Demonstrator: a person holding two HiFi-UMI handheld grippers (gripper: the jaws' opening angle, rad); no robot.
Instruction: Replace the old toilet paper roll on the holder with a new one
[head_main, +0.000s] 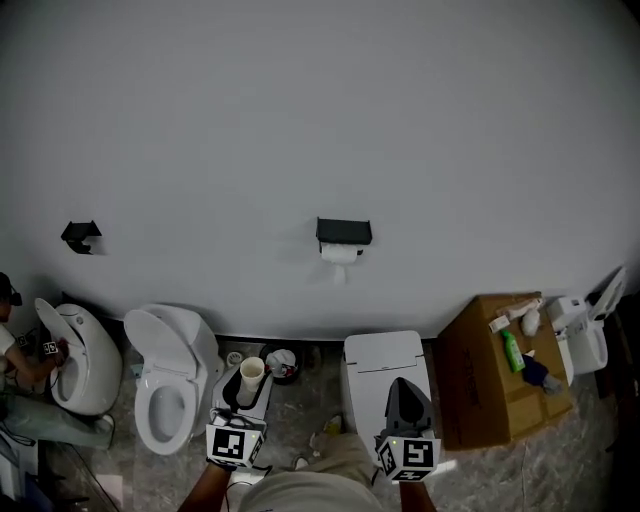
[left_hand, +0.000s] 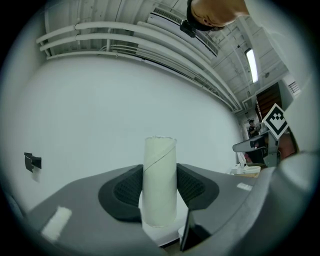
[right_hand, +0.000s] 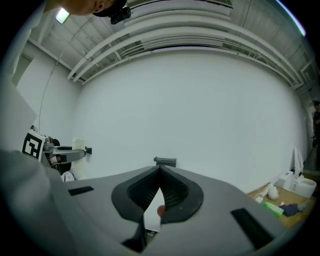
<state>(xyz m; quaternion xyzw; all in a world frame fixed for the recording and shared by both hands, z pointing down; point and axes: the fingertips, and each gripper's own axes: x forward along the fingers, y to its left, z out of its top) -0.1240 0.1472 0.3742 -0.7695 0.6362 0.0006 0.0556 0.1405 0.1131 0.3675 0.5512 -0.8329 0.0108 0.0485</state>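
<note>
The left hand-held gripper (left_hand: 160, 172) pinches a bare cardboard tube (left_hand: 160, 150) upright at mid-height, apparently the spent core, carried clear of the work. The tube is pale and spiral-seamed, with a ragged top rim. The right hand-held gripper (right_hand: 160, 175) is pressed together, seemingly empty. Well ahead, a white roll (head_main: 340, 254) hangs from the black wall holder (head_main: 343, 231).

The tube (left_hand: 160, 182) is cream, the holder (head_main: 343, 231) black, the box (head_main: 480, 392) brown, the bottle (head_main: 513, 351) green
</note>
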